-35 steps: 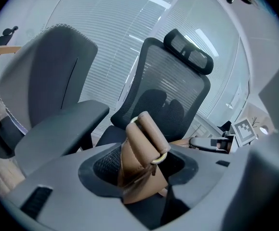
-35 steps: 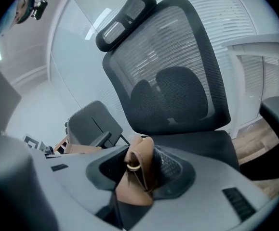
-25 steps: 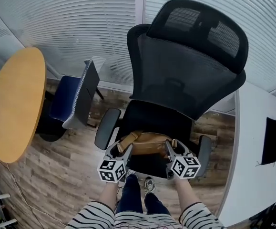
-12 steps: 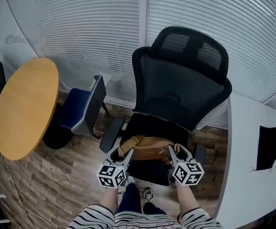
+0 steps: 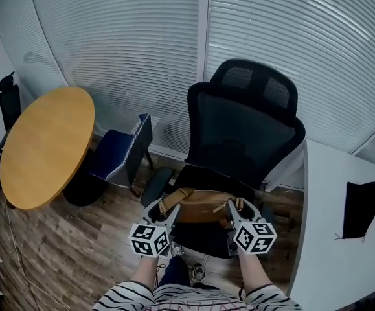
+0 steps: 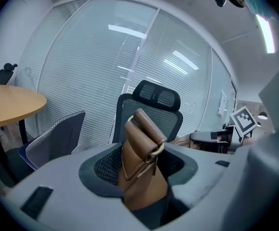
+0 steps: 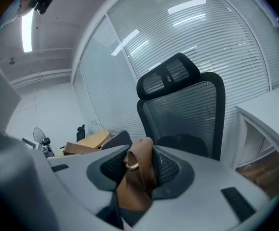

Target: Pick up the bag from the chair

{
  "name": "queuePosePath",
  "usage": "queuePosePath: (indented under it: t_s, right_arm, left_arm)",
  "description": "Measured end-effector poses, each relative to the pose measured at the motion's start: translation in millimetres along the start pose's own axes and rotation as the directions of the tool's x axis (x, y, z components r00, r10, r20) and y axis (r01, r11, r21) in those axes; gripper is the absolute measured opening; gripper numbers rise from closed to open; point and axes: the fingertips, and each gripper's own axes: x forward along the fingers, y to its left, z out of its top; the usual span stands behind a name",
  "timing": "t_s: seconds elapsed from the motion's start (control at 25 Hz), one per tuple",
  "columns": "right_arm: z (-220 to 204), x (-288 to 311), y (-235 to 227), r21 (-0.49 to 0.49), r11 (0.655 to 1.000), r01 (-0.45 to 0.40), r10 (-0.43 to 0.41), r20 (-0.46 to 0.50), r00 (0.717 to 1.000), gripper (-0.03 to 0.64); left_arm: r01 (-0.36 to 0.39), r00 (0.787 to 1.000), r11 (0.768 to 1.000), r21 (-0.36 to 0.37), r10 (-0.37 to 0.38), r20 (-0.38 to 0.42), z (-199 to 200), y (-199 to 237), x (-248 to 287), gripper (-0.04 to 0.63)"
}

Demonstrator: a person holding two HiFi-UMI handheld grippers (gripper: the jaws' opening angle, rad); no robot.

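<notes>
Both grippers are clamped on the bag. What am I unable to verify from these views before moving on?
1. Gap between bag and chair seat: the head view looks from above, so the bag covers it.
2. Chair base: under the seat in the head view, and behind the gripper bodies in both gripper views.
3. Dark item on the white desk: too small to identify.
</notes>
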Motion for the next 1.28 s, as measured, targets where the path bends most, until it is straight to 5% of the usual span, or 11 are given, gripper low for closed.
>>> queuePosePath:
  t_s: [0.52, 1.28]
  right_arm:
    - [32, -49, 46, -0.074, 0.995, -0.071, 0.075, 0.048, 0.996, 0.155]
    - [34, -91, 71, -0.105, 0.985, -0.133, 0.139, 0.049, 0.989, 0.153]
  left_arm:
    - [-0.039, 0.995, 0.998, 0.041, 0.035, 0.09, 37, -26, -64, 0.227]
    - [-0.081, 0.992, 0.993, 0.083, 0.072, 0.108, 46, -51, -114, 0.222]
